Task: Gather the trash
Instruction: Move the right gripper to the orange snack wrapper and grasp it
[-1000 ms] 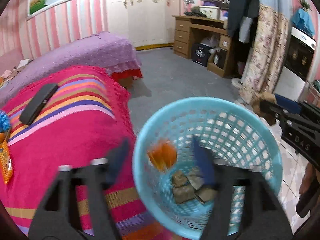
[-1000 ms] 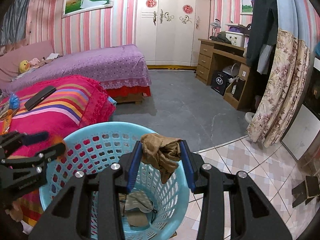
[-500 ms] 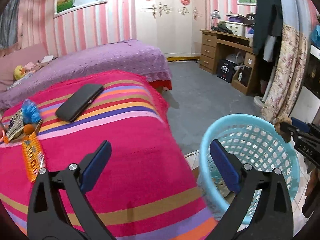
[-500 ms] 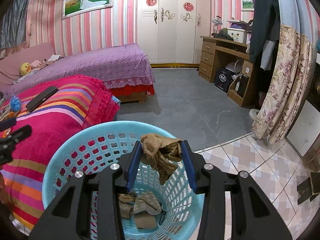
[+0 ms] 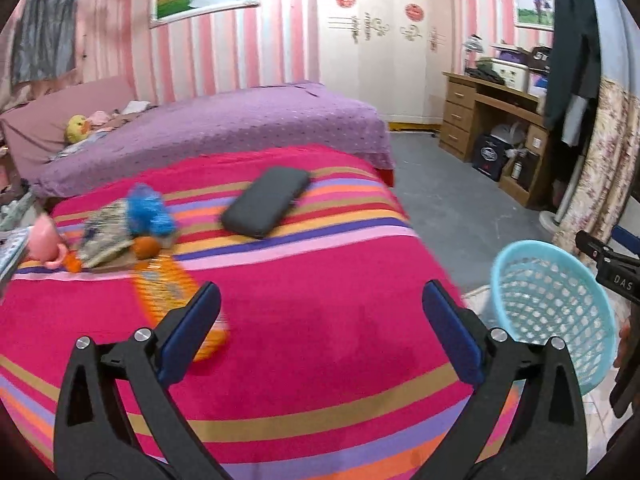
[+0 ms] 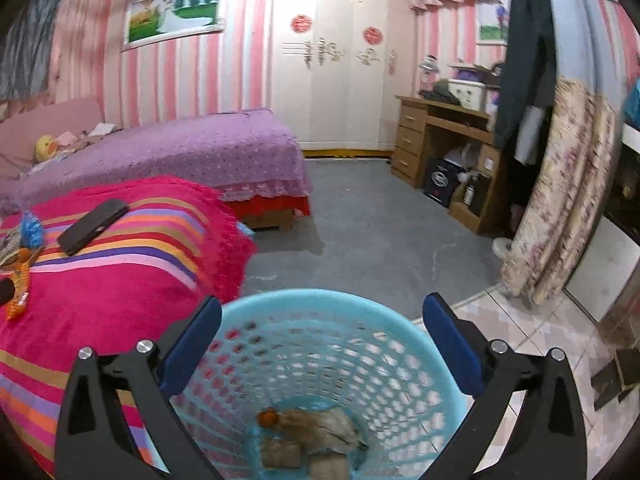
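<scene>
Right gripper [image 6: 322,344] over basket [image 6: 320,300], jaws opening, nothing between; brown scraps [image 6: 320,432] at bottom. Left gripper [image 5: 322,332] spread, empty, over bed [image 5: 320,360]. Orange wrapper [image 5: 168,284] near left edge: looks light, crinkly, slippery; pinch mid-length.

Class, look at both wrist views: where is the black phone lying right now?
The black phone lies on the striped pink blanket, left of centre in the left wrist view, right of the blue wrapper; far left in the right wrist view.

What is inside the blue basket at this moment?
At the bottom of the blue basket lie crumpled brown scraps and a small orange piece. Anything beneath that pile is covered. The right gripper hangs above with jaws opening and nothing between them.
</scene>
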`<state>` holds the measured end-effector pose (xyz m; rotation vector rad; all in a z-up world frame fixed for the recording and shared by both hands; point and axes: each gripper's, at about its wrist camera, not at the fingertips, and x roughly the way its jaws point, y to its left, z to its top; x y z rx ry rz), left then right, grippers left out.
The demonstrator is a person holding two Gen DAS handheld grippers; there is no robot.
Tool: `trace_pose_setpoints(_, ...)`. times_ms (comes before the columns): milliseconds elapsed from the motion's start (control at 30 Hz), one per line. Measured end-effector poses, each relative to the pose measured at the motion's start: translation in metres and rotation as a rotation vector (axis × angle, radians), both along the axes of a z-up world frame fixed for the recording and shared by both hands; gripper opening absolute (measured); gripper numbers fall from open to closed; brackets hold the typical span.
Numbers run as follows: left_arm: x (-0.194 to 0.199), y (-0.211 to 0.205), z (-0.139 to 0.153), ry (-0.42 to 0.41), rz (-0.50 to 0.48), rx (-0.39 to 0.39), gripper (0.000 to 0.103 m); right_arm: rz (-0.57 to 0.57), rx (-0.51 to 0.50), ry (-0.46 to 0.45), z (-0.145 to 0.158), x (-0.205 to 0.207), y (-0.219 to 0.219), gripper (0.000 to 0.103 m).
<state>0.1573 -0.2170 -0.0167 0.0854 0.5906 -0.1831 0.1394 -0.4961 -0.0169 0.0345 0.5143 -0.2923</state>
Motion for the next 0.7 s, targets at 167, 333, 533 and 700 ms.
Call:
trace_pose_setpoints(167,0.002,0.059,0.014,-0.015,0.075,0.039,0.097,0.079,-0.015,-0.005,0.011,0.016,0.049,0.098)
trace_pose_setpoints(333,0.002,0.13,0.024,-0.021,0.145,0.055,0.097,0.189,-0.042,-0.001,0.014,0.033,0.109,0.098)
trace_pose_setpoints(533,0.011,0.207,0.015,-0.019,0.248,0.031,0.097,0.295,-0.051,0.024,0.006,0.048,0.178,0.098)
trace_pose_setpoints(700,0.023,0.252,-0.008,0.039,0.273,0.025,0.097,0.374,-0.078,0.048,-0.001,0.053,0.226,0.098)
